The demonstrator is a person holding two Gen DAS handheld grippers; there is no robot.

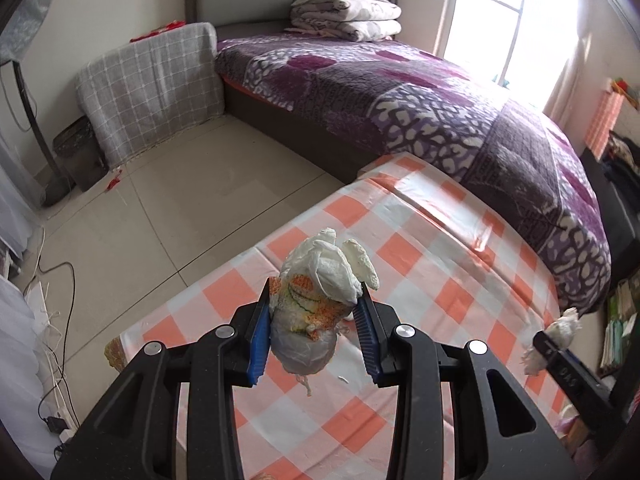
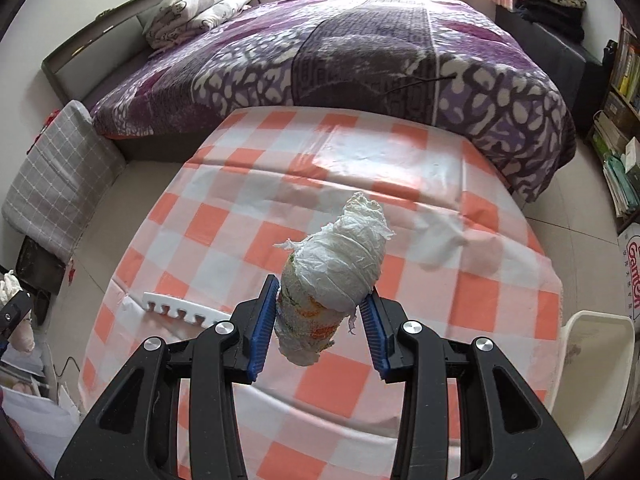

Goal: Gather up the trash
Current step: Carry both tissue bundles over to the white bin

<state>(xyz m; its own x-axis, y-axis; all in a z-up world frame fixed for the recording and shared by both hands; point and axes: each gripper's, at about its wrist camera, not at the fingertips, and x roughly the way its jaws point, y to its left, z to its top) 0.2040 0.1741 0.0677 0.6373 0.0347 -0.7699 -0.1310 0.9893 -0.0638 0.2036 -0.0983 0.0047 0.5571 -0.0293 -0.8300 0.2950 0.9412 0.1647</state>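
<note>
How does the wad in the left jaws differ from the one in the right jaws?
The left wad is lumpier, with loose tissue flaps sticking out on top and a smooth grey bulge below; the right wad is a tighter roll wrapped in tissue. On the left wad the orange-printed band lies uncovered mid-body; on the right it peeks out near the bottom. Both are clamped above the checked tablecloth.

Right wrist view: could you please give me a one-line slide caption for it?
Right gripper holds a crumpled tissue wad above the orange-checked tablecloth, purple bed beyond.
</note>
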